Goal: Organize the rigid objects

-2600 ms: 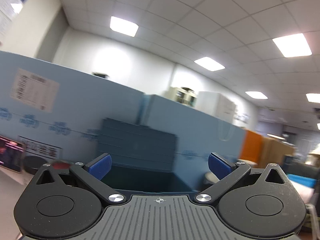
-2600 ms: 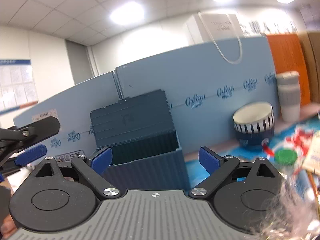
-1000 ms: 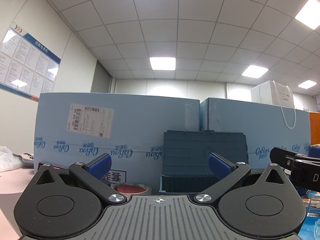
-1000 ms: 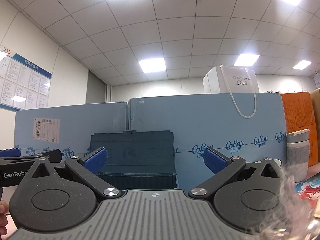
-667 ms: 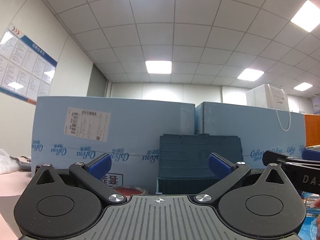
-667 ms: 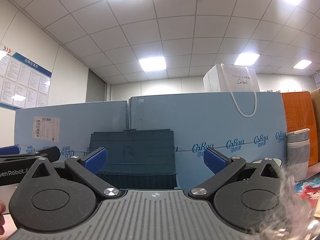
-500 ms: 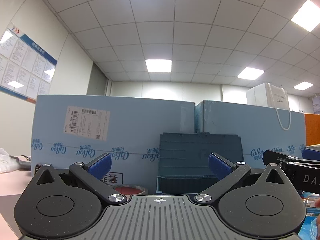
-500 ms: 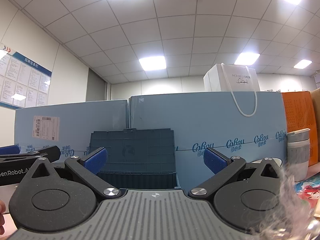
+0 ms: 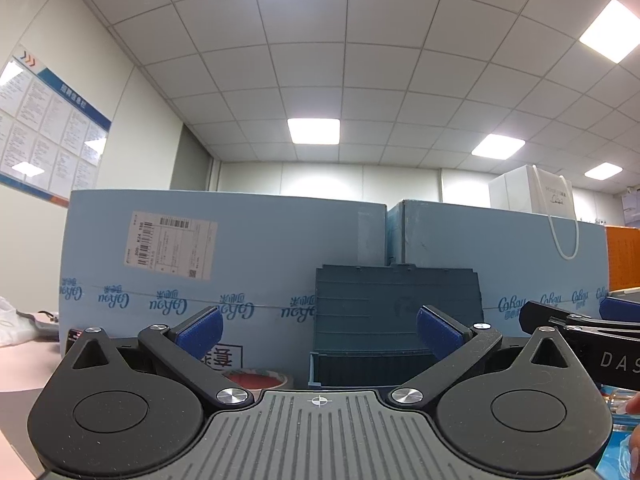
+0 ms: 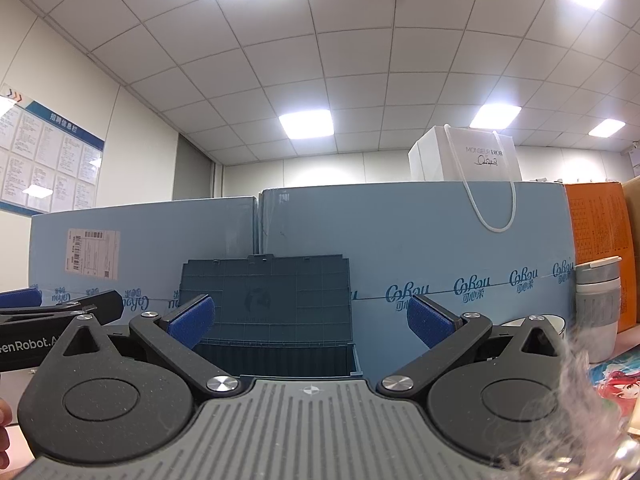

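Facing dark blue bin (image 9: 396,320), claws spread wide.

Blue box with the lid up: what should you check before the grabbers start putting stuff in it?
1. Lid of the dark blue bin up: ok, it stands upright behind the opening.
2. Left gripper ready: ok, its blue pads are wide apart and nothing sits between them.
3. Right gripper ready: ok, open and holding nothing.
4. Grippers apart: ok, side by side with no contact showing.
5. Room inside the bin: cannot tell, both cameras look level and the inside is hidden.
6. Things to pick: cannot tell in full; only the red tape roll, the grey tumbler and a bowl peek into view.
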